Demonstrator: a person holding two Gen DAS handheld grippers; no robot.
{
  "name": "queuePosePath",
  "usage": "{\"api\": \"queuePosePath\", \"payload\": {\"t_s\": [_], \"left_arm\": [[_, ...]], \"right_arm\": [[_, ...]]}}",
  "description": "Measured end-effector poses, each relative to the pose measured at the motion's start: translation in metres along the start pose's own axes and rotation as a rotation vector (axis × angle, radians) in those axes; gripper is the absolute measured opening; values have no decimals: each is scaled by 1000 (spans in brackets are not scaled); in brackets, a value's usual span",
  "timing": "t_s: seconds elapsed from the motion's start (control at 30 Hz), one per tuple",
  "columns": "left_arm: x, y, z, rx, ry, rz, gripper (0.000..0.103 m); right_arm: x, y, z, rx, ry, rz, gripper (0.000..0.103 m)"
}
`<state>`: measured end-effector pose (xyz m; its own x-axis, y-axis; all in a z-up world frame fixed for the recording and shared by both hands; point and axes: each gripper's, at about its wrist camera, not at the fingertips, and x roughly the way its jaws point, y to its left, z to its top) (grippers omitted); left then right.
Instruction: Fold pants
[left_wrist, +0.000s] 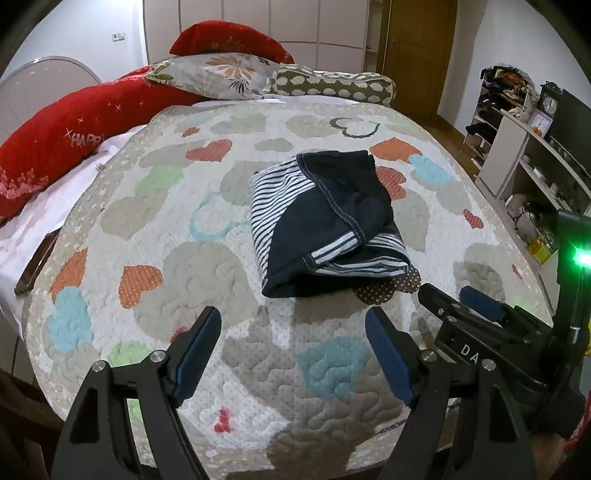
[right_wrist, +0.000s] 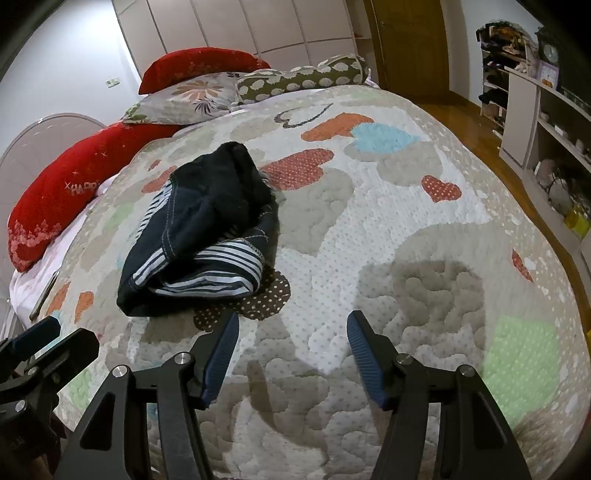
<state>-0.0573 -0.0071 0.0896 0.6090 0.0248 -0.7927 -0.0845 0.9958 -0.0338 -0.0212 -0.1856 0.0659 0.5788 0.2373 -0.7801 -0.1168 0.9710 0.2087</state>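
Note:
The pants (left_wrist: 325, 221) are dark navy with white-striped panels and lie folded into a compact bundle on the heart-patterned quilt (left_wrist: 207, 258). They also show in the right wrist view (right_wrist: 207, 232), left of centre. My left gripper (left_wrist: 293, 325) is open and empty, just short of the bundle's near edge. My right gripper (right_wrist: 291, 328) is open and empty, near and to the right of the bundle. The right gripper also shows at the right edge of the left wrist view (left_wrist: 461, 302).
Red pillows (left_wrist: 74, 140), a floral pillow (left_wrist: 218, 74) and a spotted bolster (left_wrist: 336, 86) lie at the bed's far end. A dark flat object (left_wrist: 37, 266) lies by the left edge. Shelving (left_wrist: 535, 155) stands right, across the wooden floor (right_wrist: 472, 125).

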Motion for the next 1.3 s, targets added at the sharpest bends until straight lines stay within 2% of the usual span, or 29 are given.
{"api": "queuePosePath", "payload": {"t_s": [0.47, 1.3], "left_arm": [[16, 3, -4, -21, 75, -17, 79], [17, 3, -5, -17, 68, -25, 79]], "right_arm": [[3, 0, -2, -1, 10, -1, 67], [5, 1, -5, -8, 10, -4, 70]]}}
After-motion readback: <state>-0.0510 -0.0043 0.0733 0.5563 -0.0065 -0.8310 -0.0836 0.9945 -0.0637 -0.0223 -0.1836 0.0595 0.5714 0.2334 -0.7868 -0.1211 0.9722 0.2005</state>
